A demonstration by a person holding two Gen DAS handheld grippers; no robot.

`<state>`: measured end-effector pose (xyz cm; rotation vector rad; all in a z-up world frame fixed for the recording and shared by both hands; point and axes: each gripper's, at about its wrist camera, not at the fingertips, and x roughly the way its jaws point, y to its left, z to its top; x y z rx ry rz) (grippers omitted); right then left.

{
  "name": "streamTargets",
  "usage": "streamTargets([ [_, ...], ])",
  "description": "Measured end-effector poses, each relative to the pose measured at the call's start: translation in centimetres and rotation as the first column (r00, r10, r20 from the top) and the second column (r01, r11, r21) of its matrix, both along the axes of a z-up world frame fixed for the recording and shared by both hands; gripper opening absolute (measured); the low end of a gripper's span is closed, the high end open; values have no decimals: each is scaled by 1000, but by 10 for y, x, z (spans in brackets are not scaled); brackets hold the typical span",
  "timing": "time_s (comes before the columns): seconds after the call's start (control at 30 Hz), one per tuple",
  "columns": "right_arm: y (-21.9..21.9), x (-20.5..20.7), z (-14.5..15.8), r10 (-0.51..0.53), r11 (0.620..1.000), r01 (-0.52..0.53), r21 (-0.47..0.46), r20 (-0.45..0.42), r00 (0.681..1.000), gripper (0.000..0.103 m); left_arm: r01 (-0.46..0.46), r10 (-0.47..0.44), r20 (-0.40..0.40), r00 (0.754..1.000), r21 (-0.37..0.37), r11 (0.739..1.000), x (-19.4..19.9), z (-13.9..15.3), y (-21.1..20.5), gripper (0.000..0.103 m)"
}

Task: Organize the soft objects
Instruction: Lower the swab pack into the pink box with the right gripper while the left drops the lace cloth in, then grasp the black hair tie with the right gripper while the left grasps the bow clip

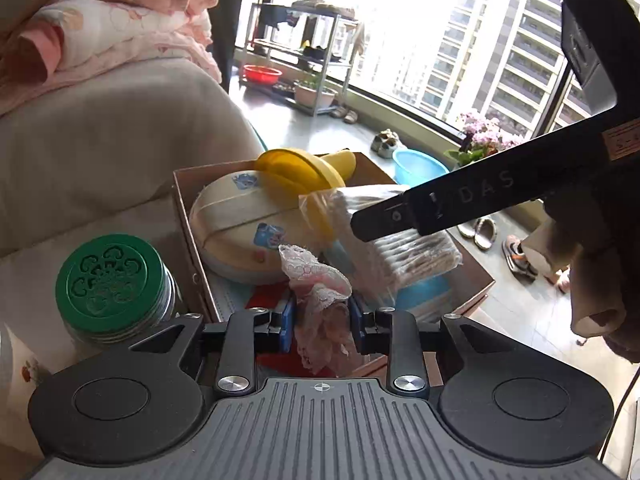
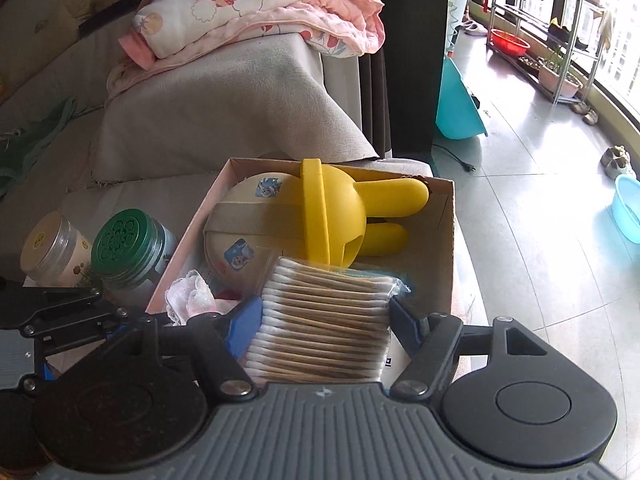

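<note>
Nearest the left wrist camera, the left gripper (image 1: 322, 326) was closed on a pink lace cloth (image 1: 318, 280), whose frilled edge stood up between the blue pads (image 1: 287, 324) over the near end of the cardboard box (image 1: 182, 208). In the right wrist view, the right gripper (image 2: 324, 320) clamped a clear packet of cotton swabs (image 2: 326, 320) between its blue pads, the packet held above the near part of the same cardboard box (image 2: 444, 240); the lace cloth (image 2: 190, 294) showed just left of it, beside the left gripper's black linkage. From the left camera the swab packet (image 1: 400, 236) hung above the box under the right gripper's black body. Deeper in the box lay a round cream case with cartoon stickers (image 2: 244, 220), with a yellow rabbit-shaped silicone item (image 2: 348, 216) resting against it, ears pointing toward the far right corner. Just left of the box stood a green-lidded jar (image 2: 128, 240) and, beside it, a clear jar with a pale lid (image 2: 52, 248). Behind them rose a grey-covered sofa (image 2: 224, 100) with a folded pink patterned blanket (image 2: 260, 12) on its arm. Farther off, on the tiled floor, sat a light blue basin (image 2: 628, 208) and a metal rack (image 2: 540, 32) by the window.
</note>
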<state>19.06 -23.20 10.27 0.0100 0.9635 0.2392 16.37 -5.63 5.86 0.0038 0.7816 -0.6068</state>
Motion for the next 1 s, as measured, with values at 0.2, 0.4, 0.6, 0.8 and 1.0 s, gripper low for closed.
streamTargets([
  [0.2,-17,-10,39,0,996,-9,84,105,994,70,88,-87,44,995,-30,996,13,-5,-35,43],
  [0.4,-9,-3,20,28,998,-32,61,60,998,70,193,-226,161,961,199,961,-16,1,-58,44],
  [0.6,-8,-2,-18,18,1000,-18,-3,33,999,70,126,-157,170,973,182,975,-29,20,-16,51],
  [0.8,-7,-1,-15,18,1000,-19,15,21,1000,71,-33,46,177,983,-77,996,-34,56,35,51],
  [1.0,-20,-12,16,13,996,-17,90,46,999,71,-128,151,129,980,-173,977,-55,71,98,50],
])
